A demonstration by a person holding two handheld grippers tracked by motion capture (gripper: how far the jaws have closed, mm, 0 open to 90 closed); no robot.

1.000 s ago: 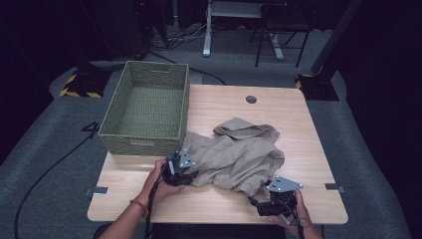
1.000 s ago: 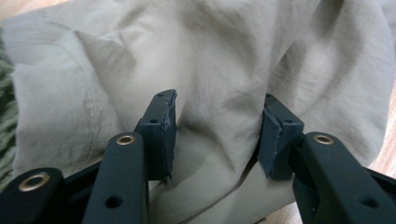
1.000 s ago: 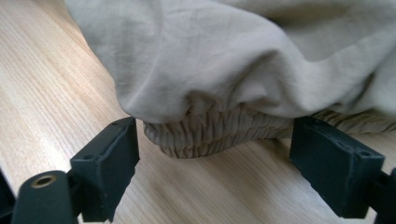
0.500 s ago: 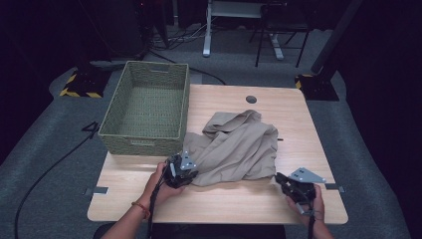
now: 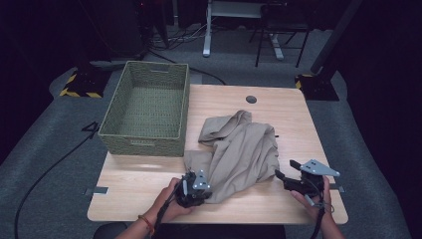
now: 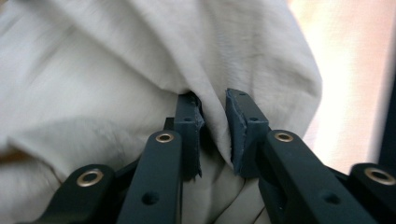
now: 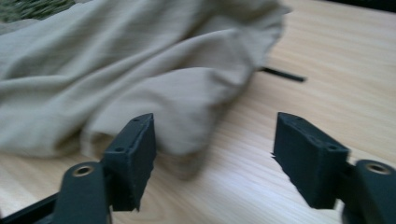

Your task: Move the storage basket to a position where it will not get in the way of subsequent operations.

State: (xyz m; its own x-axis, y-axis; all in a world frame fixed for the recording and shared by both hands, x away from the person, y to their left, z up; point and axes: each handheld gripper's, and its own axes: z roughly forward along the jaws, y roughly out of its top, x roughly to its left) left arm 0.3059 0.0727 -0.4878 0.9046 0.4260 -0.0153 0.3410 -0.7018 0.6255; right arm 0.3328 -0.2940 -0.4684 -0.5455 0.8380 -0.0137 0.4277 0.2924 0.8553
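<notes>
A crumpled beige cloth (image 5: 244,149) lies on the wooden table (image 5: 134,179), right of the basket. At its front left corner my left gripper (image 5: 203,191) has just been closing, and its jaws now pinch a fold of the cloth (image 6: 140,70) between the pads (image 6: 243,126); left gripper (image 6: 215,130) is shut on it. My right gripper (image 5: 284,169) sits just right of the cloth's front edge. Its jaws have just been opening and stand wide apart with bare table between them (image 7: 215,149). The cloth's edge (image 7: 116,56) lies ahead of its left jaw.
A green woven basket (image 5: 144,137) stands empty on the table's left rear part. A round cable hole (image 5: 251,99) sits near the far edge. A short black mark (image 7: 282,74) lies on the wood past the cloth. Dark floor surrounds the table.
The right gripper has come off the cloth's front right edge and moved right. The left gripper has moved toward the front edge with the cloth, which now lies narrower.
</notes>
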